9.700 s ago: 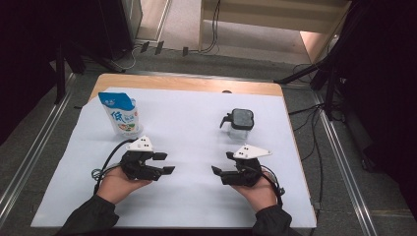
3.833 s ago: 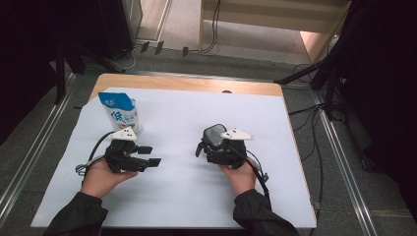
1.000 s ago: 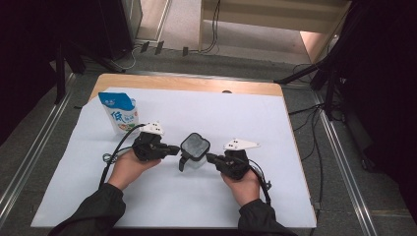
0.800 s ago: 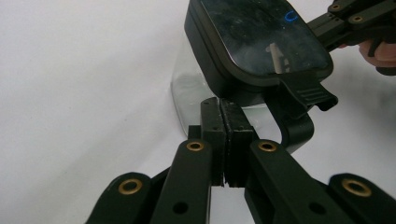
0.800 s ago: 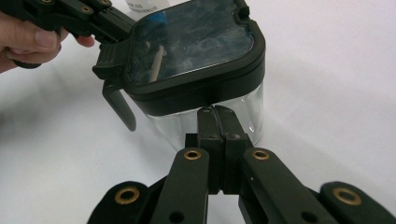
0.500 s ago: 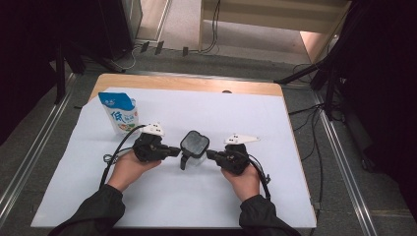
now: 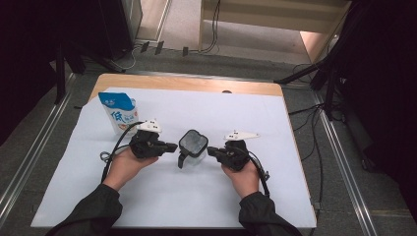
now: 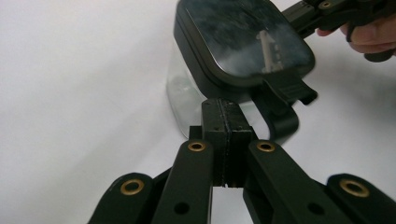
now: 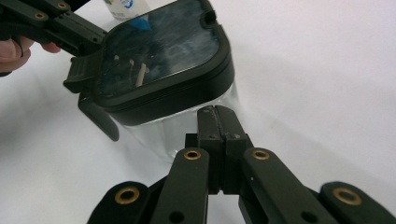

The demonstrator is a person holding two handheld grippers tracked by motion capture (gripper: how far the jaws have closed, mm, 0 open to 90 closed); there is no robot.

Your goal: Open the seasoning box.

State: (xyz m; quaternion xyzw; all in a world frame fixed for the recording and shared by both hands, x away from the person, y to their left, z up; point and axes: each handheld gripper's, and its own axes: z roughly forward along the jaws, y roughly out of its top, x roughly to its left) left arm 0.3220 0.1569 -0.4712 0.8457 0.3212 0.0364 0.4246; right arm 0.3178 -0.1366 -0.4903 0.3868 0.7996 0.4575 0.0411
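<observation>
Clear jug (image 7: 193, 145) sat pinned between both closed grippers (left (image 7: 169, 147), right (image 7: 212, 150), nothing gripped); uneven push could've tipped it.

Milk pouch (image 7: 119, 112) — large character "依"

Lidded jar (image 7: 192, 146) carried from right side to centre — both grippers now flanking it

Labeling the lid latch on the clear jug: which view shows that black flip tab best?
Left gripper view: the flip tab sits close, sharp, above the handle. Right gripper view shows it at the lid's far edge, partly behind the other hand-held gripper. In the high view it is too small.
</observation>
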